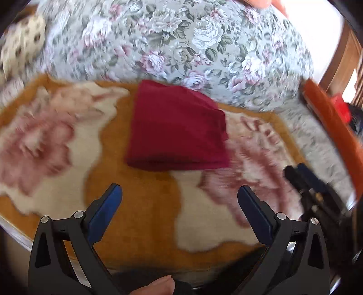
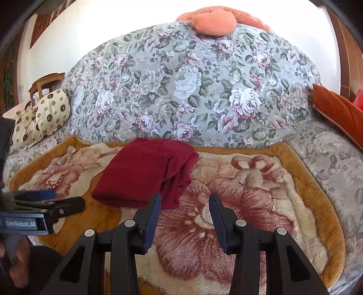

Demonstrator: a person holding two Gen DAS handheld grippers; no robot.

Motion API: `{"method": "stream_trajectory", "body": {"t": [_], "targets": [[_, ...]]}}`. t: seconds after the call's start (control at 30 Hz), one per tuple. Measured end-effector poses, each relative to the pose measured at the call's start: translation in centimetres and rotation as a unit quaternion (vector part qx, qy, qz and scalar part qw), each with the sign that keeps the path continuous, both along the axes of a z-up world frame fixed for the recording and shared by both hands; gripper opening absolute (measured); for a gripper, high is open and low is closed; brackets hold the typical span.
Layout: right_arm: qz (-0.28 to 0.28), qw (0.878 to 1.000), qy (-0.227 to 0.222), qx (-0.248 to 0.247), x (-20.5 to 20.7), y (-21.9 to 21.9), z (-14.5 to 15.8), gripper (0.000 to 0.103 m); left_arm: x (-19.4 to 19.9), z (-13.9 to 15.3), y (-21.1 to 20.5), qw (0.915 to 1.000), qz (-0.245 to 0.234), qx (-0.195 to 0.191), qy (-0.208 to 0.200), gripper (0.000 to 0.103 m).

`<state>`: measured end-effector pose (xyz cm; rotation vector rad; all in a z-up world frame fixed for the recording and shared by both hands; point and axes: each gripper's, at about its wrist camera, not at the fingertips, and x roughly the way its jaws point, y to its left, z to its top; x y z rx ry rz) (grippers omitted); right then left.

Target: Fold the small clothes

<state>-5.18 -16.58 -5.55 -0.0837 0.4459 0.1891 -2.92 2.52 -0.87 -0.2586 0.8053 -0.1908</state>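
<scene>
A dark red garment (image 1: 177,127) lies folded into a small rectangle on the plush floral blanket (image 1: 147,204), close to the sofa back. My left gripper (image 1: 179,189) hangs open and wide just in front of it, with nothing between the blue pads. In the right wrist view the garment (image 2: 145,172) lies ahead and to the left, its layered edge facing my right gripper (image 2: 185,196). That gripper stands open and empty over the blanket (image 2: 249,204), its left fingertip just short of the garment's near corner. The left gripper (image 2: 68,202) shows from the side at the left edge.
The flowered sofa back (image 2: 192,90) rises behind the blanket. Spotted pillows (image 2: 45,113) sit at the left, an orange cushion (image 2: 338,113) at the right and a peach cushion (image 2: 213,20) on top. A wooden chair (image 2: 45,81) stands behind the pillows. A hand (image 2: 18,261) holds the left gripper.
</scene>
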Motion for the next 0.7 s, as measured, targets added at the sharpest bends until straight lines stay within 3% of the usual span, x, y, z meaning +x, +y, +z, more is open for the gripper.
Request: {"method": "stream_trajectory", "body": {"t": [0.23, 0.47, 0.7], "targets": [[-0.001, 1.000, 0.002, 0.020, -0.2, -0.7, -0.1, 0.042, 0.3, -1.7, -2.2, 0.9952, 0.031, 0.092, -0.001, 0.102], [0.002, 0.999, 0.032, 0.005, 1.0, 0.1, -0.6, 0.042, 1.3, -2.9, -1.8, 0.9955, 0.017, 0.089, 0.027, 0.102], [0.002, 0.999, 0.040, 0.000, 1.4, 0.2, -0.9, 0.042, 0.2, -2.3, -2.5, 0.9922, 0.025, 0.122, -0.007, 0.102]]}}
